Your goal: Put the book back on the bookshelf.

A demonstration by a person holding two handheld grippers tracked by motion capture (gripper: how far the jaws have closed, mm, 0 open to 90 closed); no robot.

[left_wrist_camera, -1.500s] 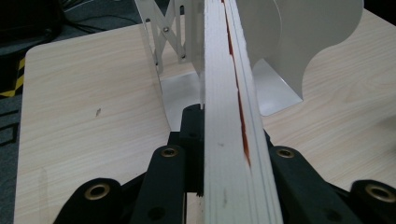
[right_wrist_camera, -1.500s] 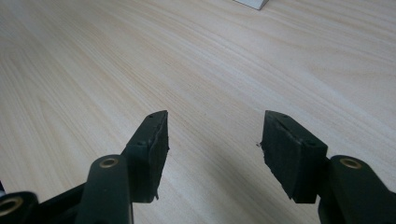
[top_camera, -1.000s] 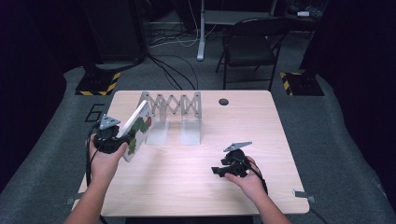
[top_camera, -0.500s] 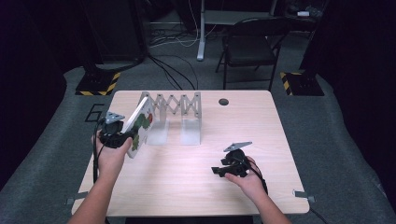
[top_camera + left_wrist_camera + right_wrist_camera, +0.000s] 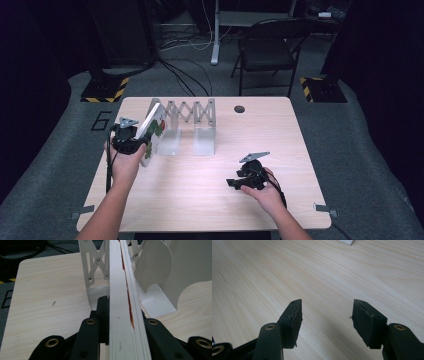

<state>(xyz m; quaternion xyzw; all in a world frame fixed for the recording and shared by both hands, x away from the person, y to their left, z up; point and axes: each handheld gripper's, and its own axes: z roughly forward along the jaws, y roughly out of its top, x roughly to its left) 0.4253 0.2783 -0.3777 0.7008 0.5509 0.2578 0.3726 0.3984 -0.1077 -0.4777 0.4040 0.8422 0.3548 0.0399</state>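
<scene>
A thin white book [image 5: 153, 131] with a red and green cover stands on edge, tilted, at the left end of a white expanding metal rack [image 5: 192, 113]. My left gripper [image 5: 141, 145] is shut on the book's lower edge. In the left gripper view the book's [image 5: 122, 290] page edge runs up between the two black jaws of the left gripper [image 5: 121, 326], and the rack's lattice [image 5: 93, 267] and a curved divider plate [image 5: 160, 272] stand just behind. My right gripper [image 5: 233, 183] rests low over the table at the front right; in its own view the right gripper [image 5: 325, 313] is open with nothing between its pads.
The light wooden table [image 5: 200, 200] has a round cable hole [image 5: 239, 108] near its far edge. A black folding chair [image 5: 265, 47] and cables sit on the grey floor beyond. Bare wood lies between the rack and the right hand.
My left hand has carried the book a little forward and to the right, closer to the rack's left end. The right hand has kept still.
</scene>
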